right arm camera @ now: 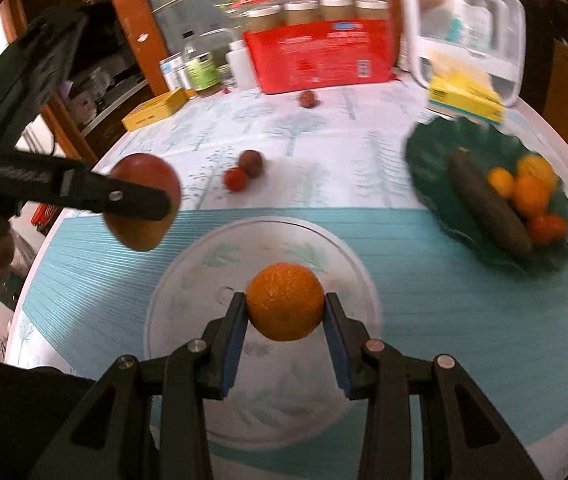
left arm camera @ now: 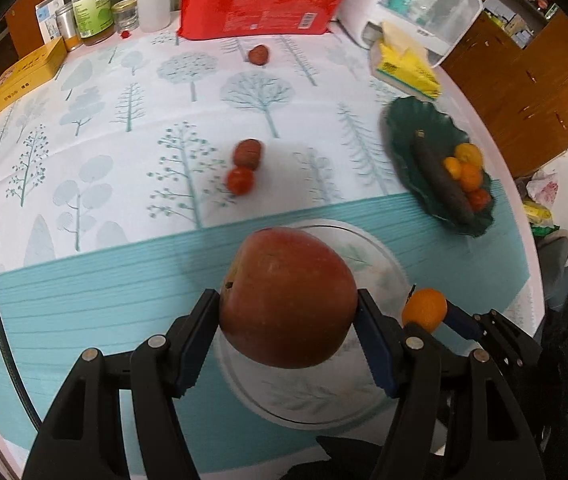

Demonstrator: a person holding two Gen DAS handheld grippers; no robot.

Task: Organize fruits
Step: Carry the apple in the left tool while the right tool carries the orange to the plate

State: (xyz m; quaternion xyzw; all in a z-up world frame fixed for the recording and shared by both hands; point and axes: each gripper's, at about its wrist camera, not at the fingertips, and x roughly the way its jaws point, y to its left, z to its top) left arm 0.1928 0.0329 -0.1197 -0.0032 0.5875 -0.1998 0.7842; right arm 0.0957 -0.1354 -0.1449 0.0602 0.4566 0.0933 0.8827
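Observation:
My left gripper (left arm camera: 288,306) is shut on a big red apple (left arm camera: 287,296), held in the air over the near edge of a white leaf-patterned plate (left arm camera: 383,264). The same apple (right arm camera: 144,204) shows at the left of the right wrist view. My right gripper (right arm camera: 285,308) is shut on a small orange (right arm camera: 285,301) above that white plate (right arm camera: 188,272); the orange (left arm camera: 424,309) also appears beside the apple in the left wrist view. A dark green plate (right arm camera: 435,160) at the right holds a cucumber, small oranges and a tomato. A tomato (left arm camera: 240,180) and two dark red fruits (left arm camera: 248,153) lie on the cloth.
At the table's far side stand a red package (left arm camera: 256,0), bottles and jars (left arm camera: 92,4), a yellow box (left arm camera: 24,76), a yellow tissue pack (left arm camera: 403,66) and a white appliance (left arm camera: 415,4). A wooden cabinet (left arm camera: 531,80) lies beyond the right edge.

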